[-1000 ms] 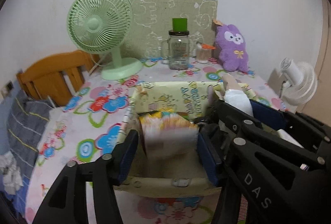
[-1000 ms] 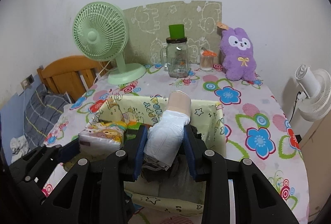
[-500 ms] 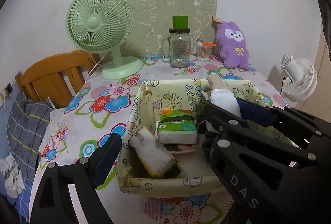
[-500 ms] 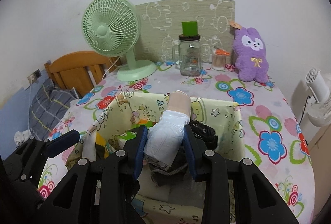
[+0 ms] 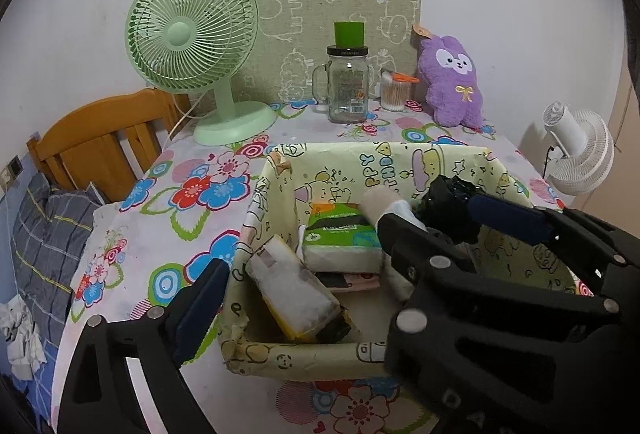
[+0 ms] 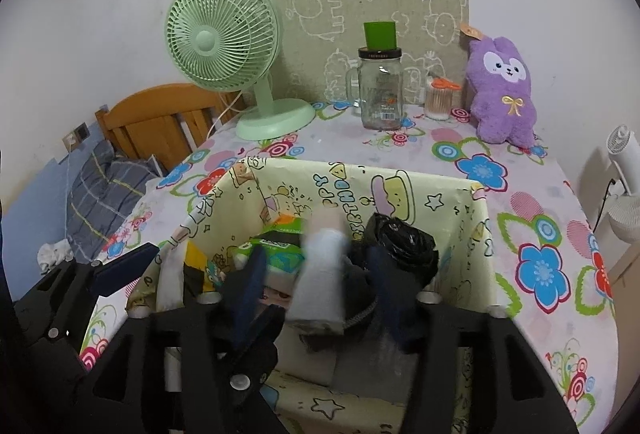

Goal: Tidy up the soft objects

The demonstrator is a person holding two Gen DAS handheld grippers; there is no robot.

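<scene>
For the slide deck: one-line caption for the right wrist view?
Right gripper opening, white roll blurred between its jaws over the yellow patterned box.

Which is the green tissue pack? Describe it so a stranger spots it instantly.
Find the yellow cartoon-print fabric box on the flowered tablecloth. Inside, against its far wall, lies the green tissue pack. It alone has a green-and-orange top; the pack nearer the front is white and yellow.

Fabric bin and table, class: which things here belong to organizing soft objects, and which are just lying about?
Job:
- fabric bin
- green tissue pack
- yellow tissue pack
- white rolled cloth, between the opening right gripper jaws
- black bundle
- left gripper, opening

Lying about:
- green fan
- glass jar
- cotton swabs
- white fan
- purple plush, outside the bin
</scene>
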